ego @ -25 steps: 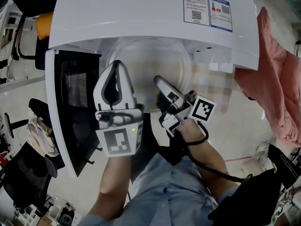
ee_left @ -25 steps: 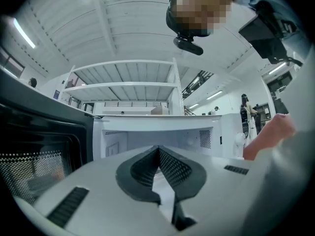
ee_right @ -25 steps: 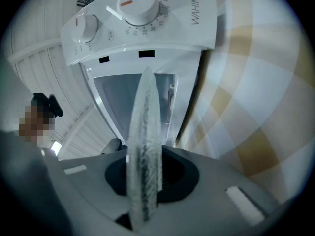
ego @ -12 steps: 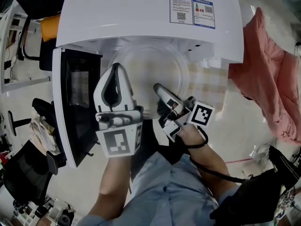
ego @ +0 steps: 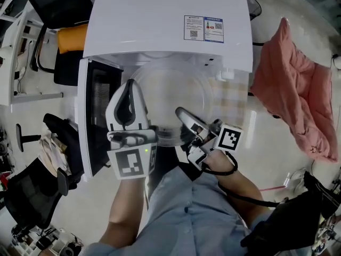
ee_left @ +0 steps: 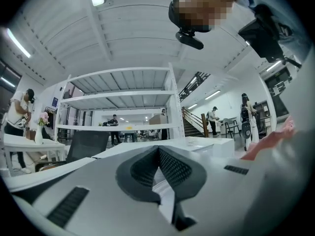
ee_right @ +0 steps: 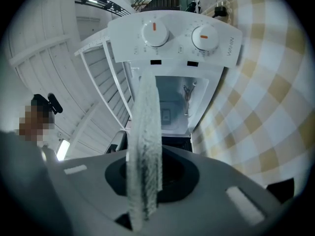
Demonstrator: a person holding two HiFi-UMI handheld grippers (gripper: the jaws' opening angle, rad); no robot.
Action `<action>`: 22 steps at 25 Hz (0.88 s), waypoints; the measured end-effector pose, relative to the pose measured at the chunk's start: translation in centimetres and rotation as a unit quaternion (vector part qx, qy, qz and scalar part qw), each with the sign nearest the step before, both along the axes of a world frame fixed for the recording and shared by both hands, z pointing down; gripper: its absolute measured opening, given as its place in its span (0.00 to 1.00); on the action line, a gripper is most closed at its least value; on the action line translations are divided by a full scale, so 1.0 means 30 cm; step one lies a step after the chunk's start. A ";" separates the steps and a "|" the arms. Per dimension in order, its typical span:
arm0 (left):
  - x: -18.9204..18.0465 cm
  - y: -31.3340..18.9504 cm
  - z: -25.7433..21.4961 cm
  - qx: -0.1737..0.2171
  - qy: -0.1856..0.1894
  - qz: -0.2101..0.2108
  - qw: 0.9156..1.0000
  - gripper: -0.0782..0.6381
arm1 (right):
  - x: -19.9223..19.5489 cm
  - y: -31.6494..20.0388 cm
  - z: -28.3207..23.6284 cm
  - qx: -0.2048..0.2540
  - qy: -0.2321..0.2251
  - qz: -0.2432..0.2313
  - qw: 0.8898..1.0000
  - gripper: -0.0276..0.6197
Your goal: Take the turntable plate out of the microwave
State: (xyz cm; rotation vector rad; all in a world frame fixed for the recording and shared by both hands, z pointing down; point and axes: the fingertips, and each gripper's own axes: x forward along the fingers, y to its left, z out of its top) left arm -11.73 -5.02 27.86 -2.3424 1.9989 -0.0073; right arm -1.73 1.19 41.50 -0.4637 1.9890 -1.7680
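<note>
Tongs in the right hand (ee_right: 145,181) clamp the near rim of the glass turntable plate (ego: 169,92), held roughly level in front of the open microwave (ego: 160,20). The left tongs (ego: 130,87) are closed and empty, beside the plate. Withdrawal looks nearly finished. Next, draw the plate fully clear, keeping it level.

I'm seeing a pink cloth (ego: 293,89) heaped off to the right, an orange-cushioned chair (ego: 72,38) top left, and a checked tablecloth (ego: 234,97) spread between them.
</note>
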 end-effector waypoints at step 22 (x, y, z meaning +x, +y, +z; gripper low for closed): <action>0.099 -0.009 -0.307 0.040 -0.019 0.044 0.998 0.12 | 0.053 -0.072 -0.292 0.051 -0.010 0.018 0.998 0.08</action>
